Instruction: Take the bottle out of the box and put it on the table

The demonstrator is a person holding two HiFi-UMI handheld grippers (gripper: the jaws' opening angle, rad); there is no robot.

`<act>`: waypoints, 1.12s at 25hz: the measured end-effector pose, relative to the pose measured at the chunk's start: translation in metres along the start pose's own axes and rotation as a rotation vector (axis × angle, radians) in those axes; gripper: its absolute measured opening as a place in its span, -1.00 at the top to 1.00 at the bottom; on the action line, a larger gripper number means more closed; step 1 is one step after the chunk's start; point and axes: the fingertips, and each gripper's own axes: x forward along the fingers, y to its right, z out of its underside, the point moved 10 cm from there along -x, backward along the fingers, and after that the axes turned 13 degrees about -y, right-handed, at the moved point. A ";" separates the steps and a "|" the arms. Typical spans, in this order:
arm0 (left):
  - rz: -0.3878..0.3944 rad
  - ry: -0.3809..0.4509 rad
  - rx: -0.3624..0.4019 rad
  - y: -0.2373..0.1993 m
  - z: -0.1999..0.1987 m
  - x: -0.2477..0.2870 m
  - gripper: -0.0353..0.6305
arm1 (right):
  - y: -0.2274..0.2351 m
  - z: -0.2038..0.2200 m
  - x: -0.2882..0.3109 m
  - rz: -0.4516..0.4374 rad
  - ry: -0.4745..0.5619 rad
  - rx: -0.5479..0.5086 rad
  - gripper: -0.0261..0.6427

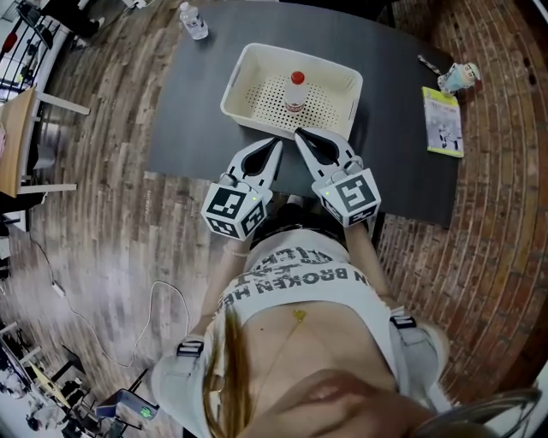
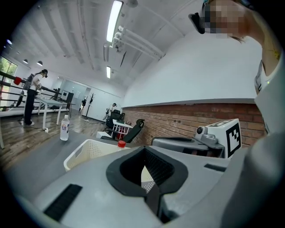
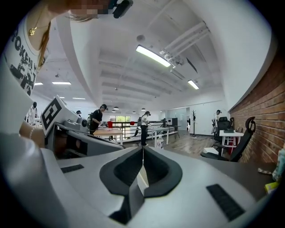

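Standing upright in box point(image 1: 248, 77), bottle point(image 1: 295, 92), cap up

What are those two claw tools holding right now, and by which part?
Nothing. The left gripper and the right gripper both have their jaws closed with nothing between them. The bottle stands untouched in the box.

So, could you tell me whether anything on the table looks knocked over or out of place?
Nothing stands out. The red-capped bottle stands upright in the white box, a second bottle stands upright near the far left corner of the table, and the booklet lies flat at the right.
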 end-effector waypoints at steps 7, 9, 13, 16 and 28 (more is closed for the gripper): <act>-0.023 -0.016 -0.012 -0.006 -0.004 0.016 0.88 | 0.017 0.001 0.011 -0.013 -0.024 0.009 0.89; -0.016 -0.022 0.000 -0.008 -0.009 0.019 0.88 | 0.020 0.000 0.013 -0.010 -0.021 0.020 0.89; 0.016 -0.040 0.025 -0.015 -0.017 0.025 0.88 | 0.022 0.000 0.016 0.016 -0.013 0.048 0.89; 0.057 -0.070 0.037 -0.024 -0.020 0.031 0.88 | 0.022 -0.001 0.020 0.059 -0.009 0.075 0.89; 0.210 -0.107 0.091 -0.075 -0.041 0.044 0.88 | 0.016 -0.015 0.048 0.219 -0.033 0.123 0.89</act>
